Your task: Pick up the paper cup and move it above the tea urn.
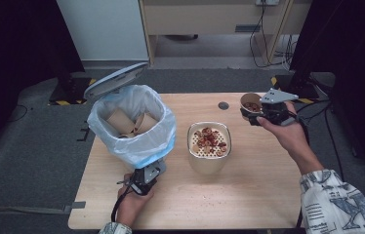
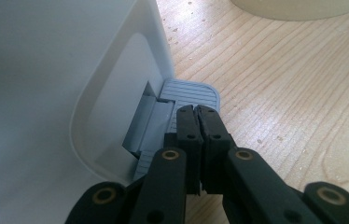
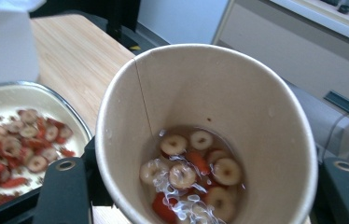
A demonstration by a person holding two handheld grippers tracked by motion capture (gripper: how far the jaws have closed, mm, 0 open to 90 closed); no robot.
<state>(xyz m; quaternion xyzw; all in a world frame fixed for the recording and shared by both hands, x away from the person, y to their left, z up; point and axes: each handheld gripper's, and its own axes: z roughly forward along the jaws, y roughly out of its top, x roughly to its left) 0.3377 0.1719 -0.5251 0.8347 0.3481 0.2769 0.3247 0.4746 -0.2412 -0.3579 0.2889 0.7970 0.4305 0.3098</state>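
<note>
- Right claw (image 1: 258,113) clamped on a paper cup (image 1: 250,104), jaws one on each side of its wall. Cup is in the air at about 2 o'clock on the counter (image 1: 249,195), near the far right edge.
- Cup held roughly upright: it carries liquid and sliced fruit, so tilting early would spill on the wood.
- Strainer bowl (image 1: 209,168) sits mid-counter, just right of the bin, already loaded with red and beige pieces (image 1: 210,138). My read: cup contents get drained there, then the empty cup goes in the bin.
- Left claw (image 2: 196,116) has its jaws together, tips pressing down on the bin's grey foot pedal (image 2: 189,93). That explains the lid (image 1: 114,80) standing open at 10 o'clock.
- Bin (image 1: 131,124) lined with a clear bag; at least two used paper cups (image 1: 131,123) inside.
- High view gives the layout: bin left, bowl centre, cup right, well apart from the bin.
- Left claw view shows what the high view hides under the bag: the ribbed pedal, the recess in the white bin wall, claw tips on the pedal.
- Right claw view looks down into the cup: rings of dried fruit (image 3: 182,175), red bits, foamy liquid at the bottom. High view shows just a dark smear there.
- Same view catches the bowl's rim (image 3: 70,109) at 9 o'clock below the cup.
</note>
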